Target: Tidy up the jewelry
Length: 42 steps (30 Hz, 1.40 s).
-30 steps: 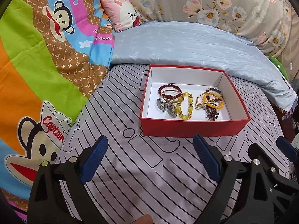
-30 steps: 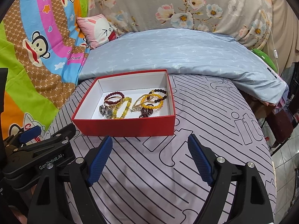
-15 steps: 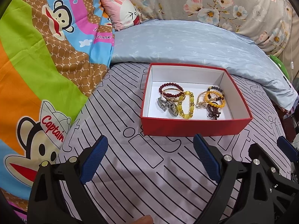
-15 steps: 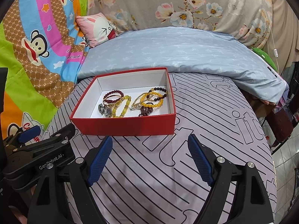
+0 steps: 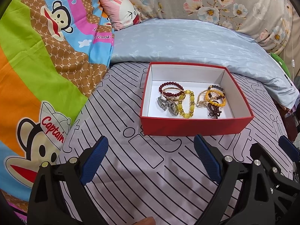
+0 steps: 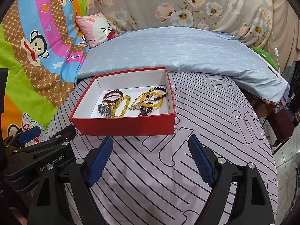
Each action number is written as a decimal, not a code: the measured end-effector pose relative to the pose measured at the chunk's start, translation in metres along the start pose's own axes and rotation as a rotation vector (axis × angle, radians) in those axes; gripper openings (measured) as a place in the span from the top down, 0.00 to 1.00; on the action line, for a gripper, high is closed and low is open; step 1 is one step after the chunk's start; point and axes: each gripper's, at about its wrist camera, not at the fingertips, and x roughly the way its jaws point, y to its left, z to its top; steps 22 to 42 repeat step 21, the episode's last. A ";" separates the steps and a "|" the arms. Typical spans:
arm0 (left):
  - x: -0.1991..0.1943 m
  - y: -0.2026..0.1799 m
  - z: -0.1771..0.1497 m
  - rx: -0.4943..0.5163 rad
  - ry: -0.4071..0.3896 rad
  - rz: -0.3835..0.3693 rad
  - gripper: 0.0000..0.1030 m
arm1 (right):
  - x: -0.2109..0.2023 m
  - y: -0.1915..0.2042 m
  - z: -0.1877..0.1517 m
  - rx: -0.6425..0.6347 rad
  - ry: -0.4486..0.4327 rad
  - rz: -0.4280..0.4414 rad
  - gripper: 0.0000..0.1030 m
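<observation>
Nothing has shifted since before: left gripper and right gripper jaws stay spread wide and empty before the red box of bracelets

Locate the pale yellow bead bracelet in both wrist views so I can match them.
Left wrist view: pale yellow bead bracelet lies mid-box, right of the metal pieces.
Right wrist view: it lies near the front wall, left of centre.
Shared landmark: the red box, with the orange bead bracelet to its right.
</observation>
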 end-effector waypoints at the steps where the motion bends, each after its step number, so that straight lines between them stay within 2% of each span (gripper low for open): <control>1: 0.001 0.000 0.000 0.003 0.000 0.000 0.13 | 0.000 0.000 0.000 -0.001 -0.001 0.000 0.22; 42: 0.006 -0.001 -0.002 0.018 0.014 0.021 0.13 | 0.006 -0.003 -0.004 -0.003 0.008 -0.006 0.21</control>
